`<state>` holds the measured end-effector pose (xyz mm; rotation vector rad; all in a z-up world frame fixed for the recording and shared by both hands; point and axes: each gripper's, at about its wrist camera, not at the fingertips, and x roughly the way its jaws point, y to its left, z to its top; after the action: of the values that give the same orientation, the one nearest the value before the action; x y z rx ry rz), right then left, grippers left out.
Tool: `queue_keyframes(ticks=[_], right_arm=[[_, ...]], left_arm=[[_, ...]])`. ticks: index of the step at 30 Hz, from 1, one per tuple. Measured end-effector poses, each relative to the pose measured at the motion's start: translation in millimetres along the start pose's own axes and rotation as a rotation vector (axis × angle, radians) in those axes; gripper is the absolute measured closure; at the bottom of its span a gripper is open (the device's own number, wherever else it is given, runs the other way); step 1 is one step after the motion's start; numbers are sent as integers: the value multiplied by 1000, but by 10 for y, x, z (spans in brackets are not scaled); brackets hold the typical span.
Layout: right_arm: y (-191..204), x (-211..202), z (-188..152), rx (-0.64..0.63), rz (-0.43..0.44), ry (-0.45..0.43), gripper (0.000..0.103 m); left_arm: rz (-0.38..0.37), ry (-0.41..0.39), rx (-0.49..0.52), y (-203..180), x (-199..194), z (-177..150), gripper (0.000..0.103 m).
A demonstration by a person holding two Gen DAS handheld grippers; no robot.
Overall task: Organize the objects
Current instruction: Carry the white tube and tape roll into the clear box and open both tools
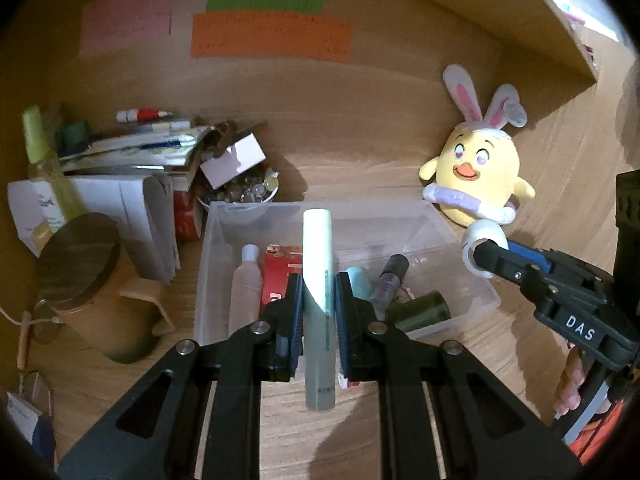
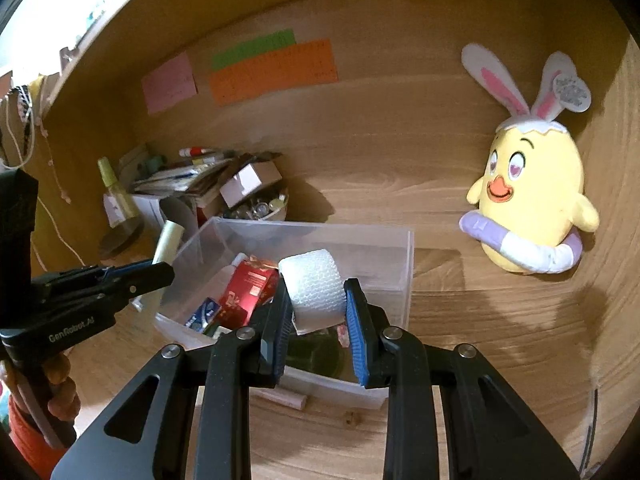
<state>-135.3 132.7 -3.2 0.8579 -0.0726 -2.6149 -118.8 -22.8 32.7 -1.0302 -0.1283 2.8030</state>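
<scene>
At the left edge of the worktop (image 1: 328, 432) there is a pile: a brown jar with a dark lid (image 1: 82, 280), white boxes (image 1: 120, 208), a green bottle (image 1: 44, 160), and a bowl of small shiny things (image 1: 248, 192).

Near the middle stands a clear plastic bin (image 1: 224, 248). Inside it lie a pale pink bottle (image 1: 245, 284), a red packet (image 1: 276, 276), a purple tube (image 1: 390, 276) and a dark green roll (image 1: 424, 310).

The left gripper (image 1: 319, 296) is clenched on a pale green tube (image 1: 317, 280). The tube stands almost upright between the two fingers, touching both blue pads. Its top rises above the fingers, in front of the bin, and its lower end hangs below them over the worktop near the front edge.

More to the right, the right gripper (image 2: 318, 304) grasps a white roll with a bubbled surface (image 2: 316, 288). The roll sits at the tips of the fingers, pressed from both sides, and it is above the front part of the bin.

At the right side, near the back corner, a yellow plush chick with rabbit ears (image 2: 532, 192) leans on the wooden wall. On the back wall are a pink note (image 2: 170, 82), a green note (image 2: 254, 48) and an orange note (image 2: 276, 72).
</scene>
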Motion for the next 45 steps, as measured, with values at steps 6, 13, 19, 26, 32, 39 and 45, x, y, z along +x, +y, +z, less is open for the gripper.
queue_keyframes(ticks=[6, 13, 19, 26, 32, 39, 45], right_arm=[[-63, 247, -23, 0, -14, 52, 79], [-74, 482, -76, -22, -35, 109, 79], [1, 558, -109, -61, -51, 133, 79], [49, 467, -91, -76, -73, 110, 56], [91, 291, -78, -93, -88, 78, 56], [42, 29, -145, -87, -91, 50, 56], [-68, -139, -292, -71, -103, 56, 56]], left_arm=[[-4, 31, 7, -9, 192, 32, 88], [2, 44, 41, -83, 315, 78, 88], [-7, 51, 73, -154, 311, 41, 88], [-8, 25, 118, -267, 159, 17, 81], [-20, -8, 120, -323, -11, 18, 56], [4, -46, 148, -403, -224, -96, 34], [-37, 0, 163, -481, -264, -304, 31]])
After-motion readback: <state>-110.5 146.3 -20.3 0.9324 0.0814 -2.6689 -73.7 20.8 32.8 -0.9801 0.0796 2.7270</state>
